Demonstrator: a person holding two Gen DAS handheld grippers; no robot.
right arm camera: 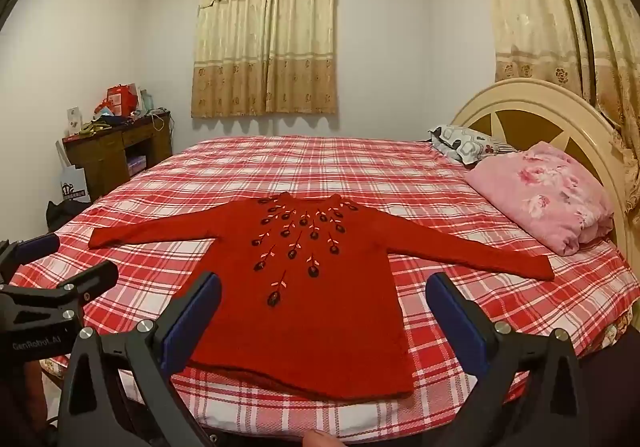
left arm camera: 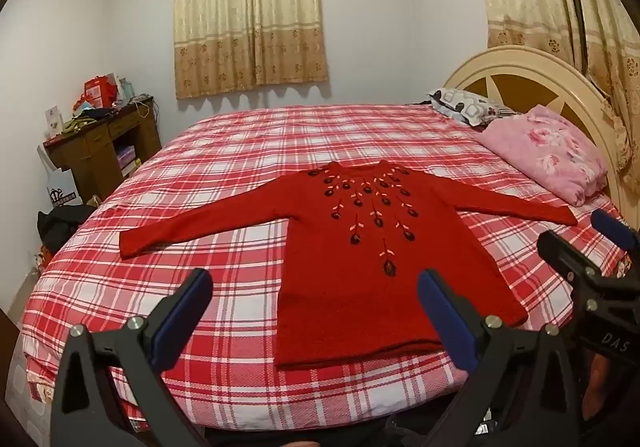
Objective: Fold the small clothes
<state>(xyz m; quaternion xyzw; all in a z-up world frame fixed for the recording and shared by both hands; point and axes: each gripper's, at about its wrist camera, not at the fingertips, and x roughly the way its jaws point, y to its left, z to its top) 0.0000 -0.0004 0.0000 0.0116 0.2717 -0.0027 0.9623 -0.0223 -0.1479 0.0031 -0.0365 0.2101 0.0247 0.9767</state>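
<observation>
A red knitted sweater (left arm camera: 360,247) (right arm camera: 340,259) with dark embroidered flowers lies flat, face up, on the red plaid bed cover (left arm camera: 280,135) (right arm camera: 300,163). Both sleeves are spread out sideways and the hem is toward me. My left gripper (left arm camera: 316,287) (right arm camera: 72,259) hovers open above the hem's left part, blue pads wide apart, nothing between them. To its right my right gripper (right arm camera: 324,287) (left arm camera: 584,239) is open too, above the hem's middle, holding nothing. Neither touches the sweater.
A folded pink floral quilt (left arm camera: 548,155) (right arm camera: 544,203) and a patterned pillow (left arm camera: 464,105) (right arm camera: 464,143) lie by the cream headboard (left arm camera: 520,67) at the right. A cluttered wooden desk (left arm camera: 104,143) (right arm camera: 112,151) stands left of the bed. Plaid cover surrounds the sweater.
</observation>
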